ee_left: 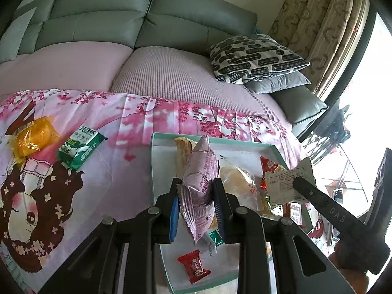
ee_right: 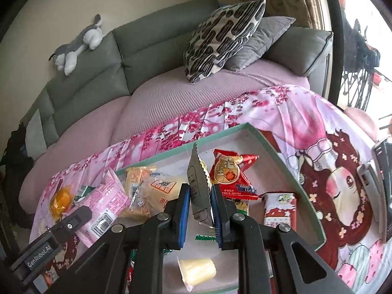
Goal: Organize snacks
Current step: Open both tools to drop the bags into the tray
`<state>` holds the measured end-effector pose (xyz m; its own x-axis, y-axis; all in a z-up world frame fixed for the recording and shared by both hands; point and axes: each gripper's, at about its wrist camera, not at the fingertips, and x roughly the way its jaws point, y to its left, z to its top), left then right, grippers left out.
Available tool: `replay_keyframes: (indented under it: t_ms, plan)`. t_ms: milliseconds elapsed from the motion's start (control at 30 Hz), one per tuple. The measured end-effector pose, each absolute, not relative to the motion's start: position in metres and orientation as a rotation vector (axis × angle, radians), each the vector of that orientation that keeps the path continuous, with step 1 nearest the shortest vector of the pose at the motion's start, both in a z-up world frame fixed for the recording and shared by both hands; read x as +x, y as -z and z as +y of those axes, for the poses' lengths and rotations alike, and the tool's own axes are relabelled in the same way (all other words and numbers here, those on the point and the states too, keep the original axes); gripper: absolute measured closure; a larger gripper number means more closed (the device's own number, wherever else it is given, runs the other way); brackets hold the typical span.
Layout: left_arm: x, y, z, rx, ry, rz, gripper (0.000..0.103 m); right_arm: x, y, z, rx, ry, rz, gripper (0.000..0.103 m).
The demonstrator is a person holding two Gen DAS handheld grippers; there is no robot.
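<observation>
the left gripper (ee_left: 196,191) clamps a purple packet (ee_left: 199,183) and the right gripper (ee_right: 199,196) a silver packet (ee_right: 198,183), both held above the tray (ee_right: 281,161) at frame centre for sorting.

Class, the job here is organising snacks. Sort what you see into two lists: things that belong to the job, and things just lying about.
Part of the job:
left gripper clamping a pink packet
right gripper clamping a silver packet
green-rimmed tray
green packet and orange packet, outside the tray

Just lying about:
patterned cushion
plush toy
sofa
</observation>
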<state>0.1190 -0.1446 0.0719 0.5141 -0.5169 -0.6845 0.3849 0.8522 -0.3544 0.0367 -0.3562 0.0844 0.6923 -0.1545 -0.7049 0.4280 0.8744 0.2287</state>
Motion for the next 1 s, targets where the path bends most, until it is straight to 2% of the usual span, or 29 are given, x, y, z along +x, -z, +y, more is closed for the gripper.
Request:
replay_keyframes:
  t_ms: [500,733,800,867,933,1000]
  plan:
    - [0.125,-0.041,-0.16,-0.125,0.552,0.975,0.075,0.048,-0.065,-0.352,0.393,0.348,0.807,0.084]
    - [0.128,-0.031,-0.16,-0.135,0.541,1.001,0.07,0.048,-0.066,-0.354,0.386,0.375,0.823,0.083]
    - [0.129,-0.03,-0.159,-0.152,0.544,1.006,0.07,0.048,-0.066,-0.355,0.383,0.386,0.828,0.077]
    - [0.13,-0.029,-0.157,-0.163,0.542,1.013,0.067,0.047,-0.067,-0.356,0.38,0.399,0.829,0.061]
    - [0.13,-0.029,-0.157,-0.155,0.53,1.024,0.054,0.045,-0.069,-0.357,0.378,0.414,0.824,0.052]
    - [0.13,-0.03,-0.156,-0.143,0.509,1.029,0.051,0.044,-0.071,-0.358,0.377,0.419,0.817,0.052]
